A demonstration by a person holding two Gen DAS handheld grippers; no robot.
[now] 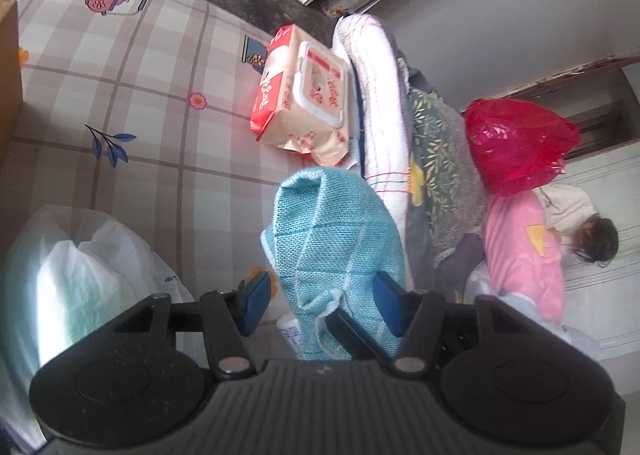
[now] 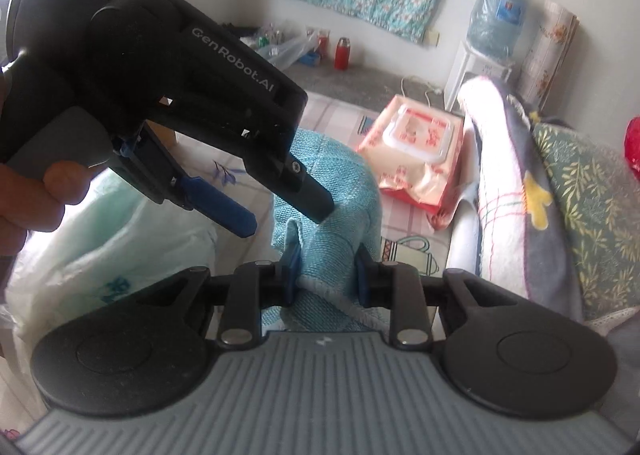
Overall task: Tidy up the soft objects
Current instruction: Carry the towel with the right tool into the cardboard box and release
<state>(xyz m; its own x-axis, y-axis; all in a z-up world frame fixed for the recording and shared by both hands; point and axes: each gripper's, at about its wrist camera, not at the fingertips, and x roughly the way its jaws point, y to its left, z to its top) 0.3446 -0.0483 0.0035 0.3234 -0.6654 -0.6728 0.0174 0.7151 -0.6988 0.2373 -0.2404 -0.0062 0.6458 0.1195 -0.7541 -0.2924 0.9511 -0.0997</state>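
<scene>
The right claw (image 2: 327,275) is clamped on the near hem of the blue woven cloth (image 2: 332,191), its pads pinching the fabric; the cloth rises beyond it in a folded hump above the checked bed sheet (image 1: 140,103); the left claw (image 2: 286,211) stands parted, its right finger touching the cloth's left side, nothing pinched; farther right lies a pack of wet wipes (image 2: 416,151).
</scene>
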